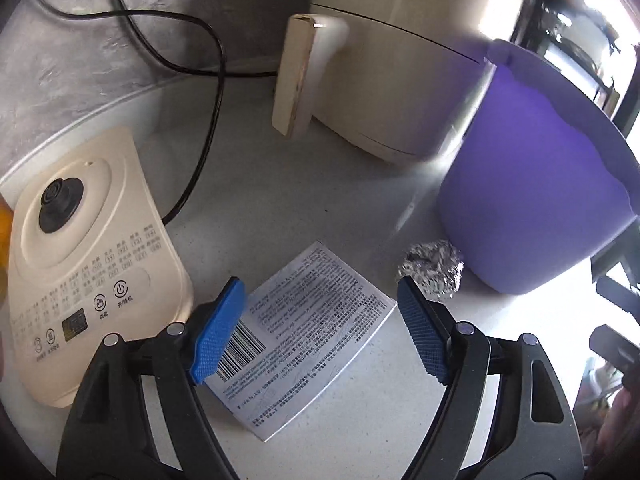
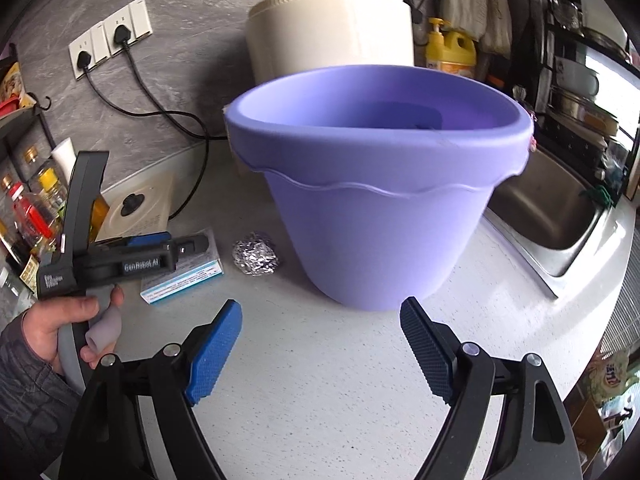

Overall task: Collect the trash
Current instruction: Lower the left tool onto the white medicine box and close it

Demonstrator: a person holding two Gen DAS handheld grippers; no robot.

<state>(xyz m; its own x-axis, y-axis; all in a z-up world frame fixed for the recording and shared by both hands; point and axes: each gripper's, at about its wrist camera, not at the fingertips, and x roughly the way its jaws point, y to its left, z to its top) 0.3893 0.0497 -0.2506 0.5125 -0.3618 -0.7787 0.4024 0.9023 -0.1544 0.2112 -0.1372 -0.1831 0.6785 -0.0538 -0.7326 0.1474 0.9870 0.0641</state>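
A flat white box [image 1: 308, 332] printed with text and a barcode lies on the counter, just below my open left gripper [image 1: 320, 320]; in the right wrist view the box [image 2: 188, 276] lies under the left gripper [image 2: 168, 250]. A crumpled foil ball [image 1: 434, 270] rests beside the base of a purple bucket [image 1: 532, 208]. In the right wrist view the foil ball [image 2: 256, 260] sits left of the bucket [image 2: 376, 216]. My right gripper [image 2: 320, 344] is open and empty, in front of the bucket, above bare counter.
A cream kettle base [image 1: 80, 264] with a black cord [image 1: 208, 120] lies left. A cream appliance [image 1: 384, 64] stands behind the bucket. A steel sink [image 2: 560, 220] is at right. Bottles and jars [image 2: 32, 204] stand far left. Wall sockets [image 2: 108, 36] are behind.
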